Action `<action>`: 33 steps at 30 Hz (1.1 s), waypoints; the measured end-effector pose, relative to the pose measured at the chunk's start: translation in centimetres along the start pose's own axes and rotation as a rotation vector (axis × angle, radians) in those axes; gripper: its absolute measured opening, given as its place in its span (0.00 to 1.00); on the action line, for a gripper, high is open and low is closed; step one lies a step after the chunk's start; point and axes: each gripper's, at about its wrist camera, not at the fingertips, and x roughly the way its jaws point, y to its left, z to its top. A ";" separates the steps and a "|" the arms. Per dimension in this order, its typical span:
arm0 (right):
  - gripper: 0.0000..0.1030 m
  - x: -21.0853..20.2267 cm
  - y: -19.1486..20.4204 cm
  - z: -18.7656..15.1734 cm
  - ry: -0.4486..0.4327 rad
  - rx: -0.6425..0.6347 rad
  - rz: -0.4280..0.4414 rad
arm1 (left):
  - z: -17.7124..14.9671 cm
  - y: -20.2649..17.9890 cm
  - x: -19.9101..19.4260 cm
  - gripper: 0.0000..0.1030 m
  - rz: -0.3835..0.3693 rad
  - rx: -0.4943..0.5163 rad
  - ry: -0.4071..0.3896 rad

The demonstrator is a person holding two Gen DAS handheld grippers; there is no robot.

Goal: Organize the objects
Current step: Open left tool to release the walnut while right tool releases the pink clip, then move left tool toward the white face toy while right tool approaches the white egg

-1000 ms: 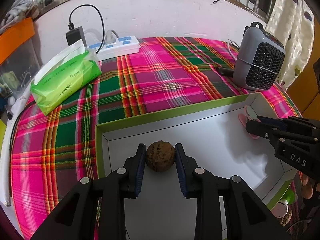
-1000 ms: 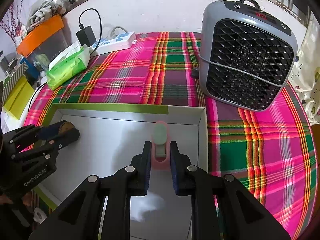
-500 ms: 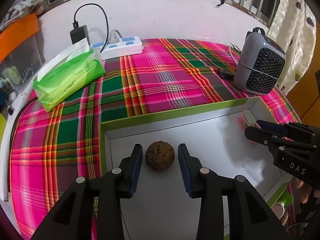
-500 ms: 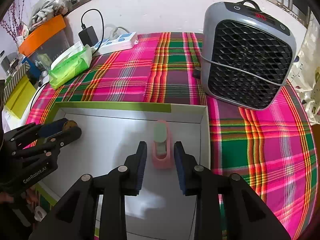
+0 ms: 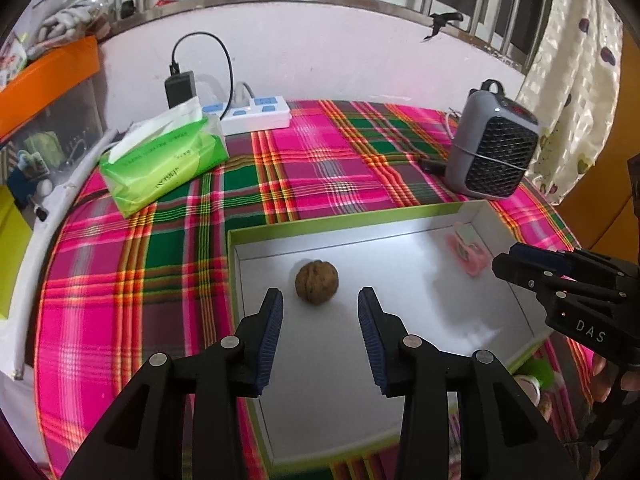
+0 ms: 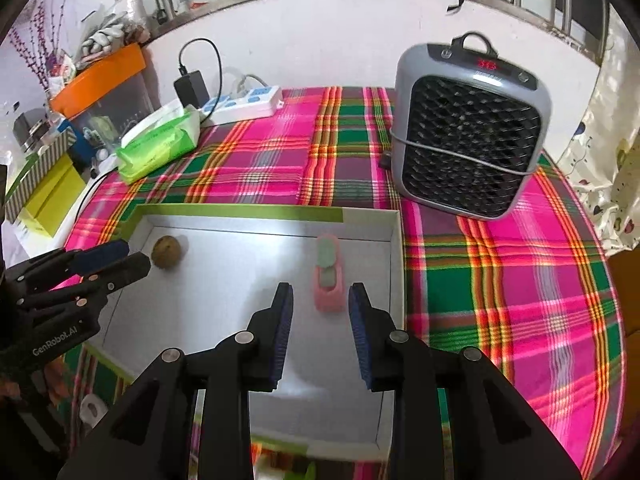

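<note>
Plaid cloth [image 5: 320, 176]: pink, green and orange checks, spread under everything in both views.
Box [image 5: 400, 216]: shallow, white inside with a green rim, lying on the cloth in the lower middle of both views.
Walnut [image 5: 317, 281]: brown and round, resting on the box floor near its left wall, just ahead of the left fingertips and touching neither.
Left gripper [image 5: 320, 304]: its jaws have just been opening; they stand wide apart with nothing between the blue pads.
Pink clip [image 6: 329, 280]: lies flat with a pale green insert, near the box's right wall.
Right gripper [image 6: 320, 300]: its jaws have just been opening too; the near end of the clip sits in the gap, the pads clear of it.
Fan heater [image 6: 468, 140]: grey, upright, upper right.
Tissue pack [image 5: 164, 160]: green, upper left.
Power strip [image 5: 256, 114]: white, behind the pack, against the wall.
</note>
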 end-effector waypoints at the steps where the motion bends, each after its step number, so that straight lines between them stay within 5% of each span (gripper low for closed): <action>1: 0.29 -0.4 0.0 -0.2 -0.005 0.000 -0.001 | -0.2 -0.1 -0.3 0.36 0.001 0.001 -0.003; 33: 0.29 -7.9 -1.7 -9.4 -0.118 0.055 -0.001 | -9.4 1.7 -7.7 0.36 -0.030 -0.088 -0.074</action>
